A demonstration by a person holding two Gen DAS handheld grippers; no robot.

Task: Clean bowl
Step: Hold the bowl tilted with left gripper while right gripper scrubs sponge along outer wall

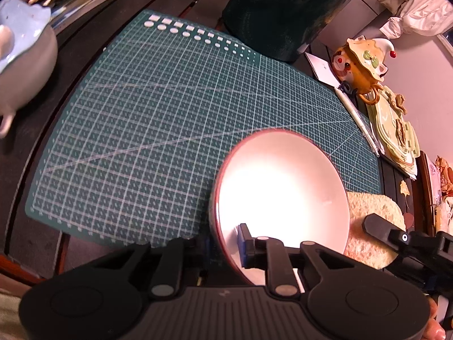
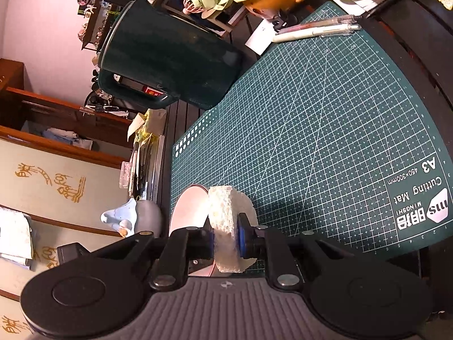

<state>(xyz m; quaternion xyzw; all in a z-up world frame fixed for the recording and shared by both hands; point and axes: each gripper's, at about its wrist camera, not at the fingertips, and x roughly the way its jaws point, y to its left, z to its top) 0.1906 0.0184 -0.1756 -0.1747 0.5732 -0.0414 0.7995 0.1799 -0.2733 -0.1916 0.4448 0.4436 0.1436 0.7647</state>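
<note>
Slip risk is the main one: left gripper [image 1: 226,243] has its jaws clamped on the near rim of the round white ceramic bowl with the dark red edge [image 1: 279,189], and that thin-edge pinch is the only hold visible. The bowl is tipped up over the near corner of the green gridded cutting mat [image 1: 158,130], inside facing the camera. Whether its far edge rests on the mat cannot be told.

Right gripper [image 2: 225,240] has its jaws closed on the pale yellow porous sponge [image 2: 229,221], held on edge just beside the bowl's outer wall, at the mat's near edge.

Judgement: any sideways scrub from the sponge would lever the bowl about the pinch, so it could twist out and drop onto the mat or the dark slatted counter [image 1: 42,147]. Glazed rim means low friction. The sponge is soft, so it could also fold or pull free under pressure.
</note>
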